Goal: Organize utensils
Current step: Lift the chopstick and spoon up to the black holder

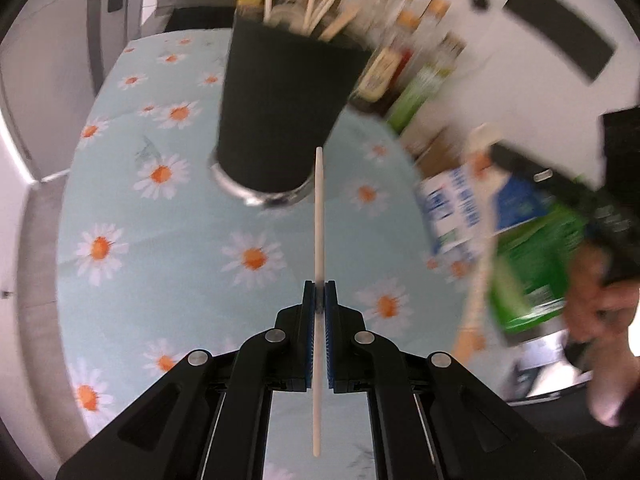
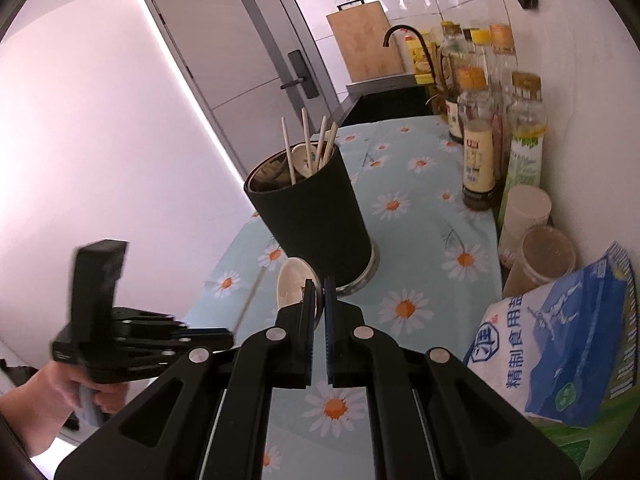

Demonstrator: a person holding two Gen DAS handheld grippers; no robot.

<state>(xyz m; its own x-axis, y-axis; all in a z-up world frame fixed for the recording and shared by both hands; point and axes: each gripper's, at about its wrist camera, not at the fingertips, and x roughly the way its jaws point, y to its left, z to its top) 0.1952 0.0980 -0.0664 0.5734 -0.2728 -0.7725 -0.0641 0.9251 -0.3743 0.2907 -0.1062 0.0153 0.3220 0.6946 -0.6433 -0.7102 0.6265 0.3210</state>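
Two grippers are in play, and both are clamped shut on utensils. We note that the left wrist view is heavily motion-blurred: the bottles (image 1: pixel 404 64) along the wall smear into streaks and their labels cannot be read there. The right gripper appears in that view only as a dark blur at the right edge, with part of a hand (image 1: pixel 600 296) under it.

The left gripper (image 1: pixel 319 298) pinches a thin, straight, pale chopstick (image 1: pixel 319 216) between its blue ribbed pads. The stick runs through the jaws, its far tip reaching just short of the black holder (image 1: pixel 280 108), its near end trailing back between the gripper's black arms. We cannot tell whether it is plastic or wood.

The right gripper (image 2: pixel 319 296) closes on a white, glossy, ceramic-looking spoon (image 2: pixel 294 284). Only the oval bowl shows to the left of the fingers; the handle is hidden behind them.

The holder (image 2: pixel 316 220) is a matte black tapered cylinder on a shiny metal base, standing on a pale blue cloth (image 2: pixel 420 216) printed with white and orange daisies. Several pale chopsticks (image 2: pixel 308 144) and another white spoon stick out of its mouth; its deeper contents are in shadow.

In the right wrist view the left gripper (image 2: pixel 224 336) shows at lower left, held by a hand (image 2: pixel 76 388), its chopstick a faint blurred line. At right, a blue and white bag (image 2: pixel 560 344) is cut off by the frame edge, and two capped beige jars (image 2: pixel 536 236) stand behind it.
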